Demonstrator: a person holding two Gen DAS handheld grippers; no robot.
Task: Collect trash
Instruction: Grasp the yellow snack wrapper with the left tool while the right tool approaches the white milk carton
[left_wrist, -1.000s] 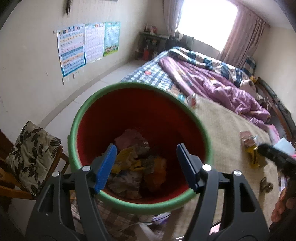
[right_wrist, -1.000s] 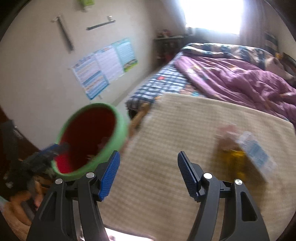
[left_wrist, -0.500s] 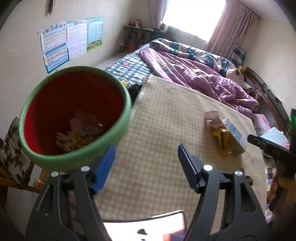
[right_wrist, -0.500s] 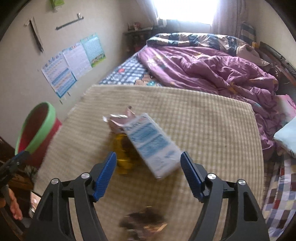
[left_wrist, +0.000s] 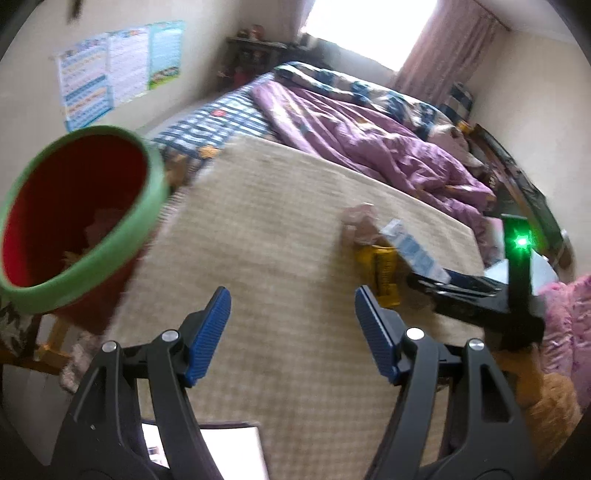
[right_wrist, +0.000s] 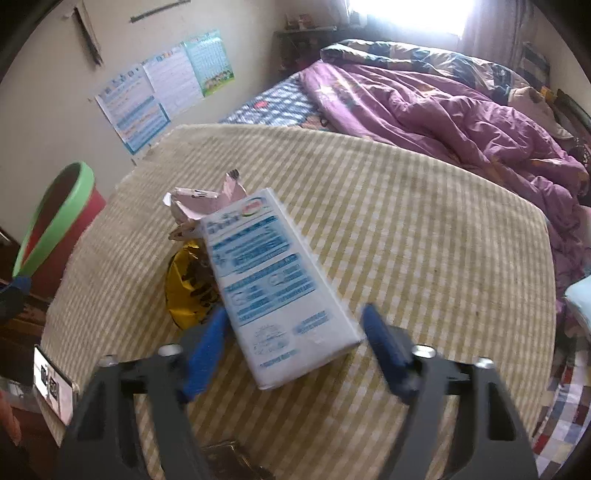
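I see R gripper (right_wrist: 291, 349) closing, jaws straddling white-blue carton (right_wrist: 275, 280), pads not yet pressing. Carton lies mid-counter (right_wrist: 424, 236) on yellow wrapper (right_wrist: 184, 291) and pink paper (right_wrist: 199, 201). L gripper (left_wrist: 293, 334) open, empty. Red bin (left_wrist: 74, 218) off counter's left edge.

Blue print on the white carton (right_wrist: 273, 280) is too blurred to read.
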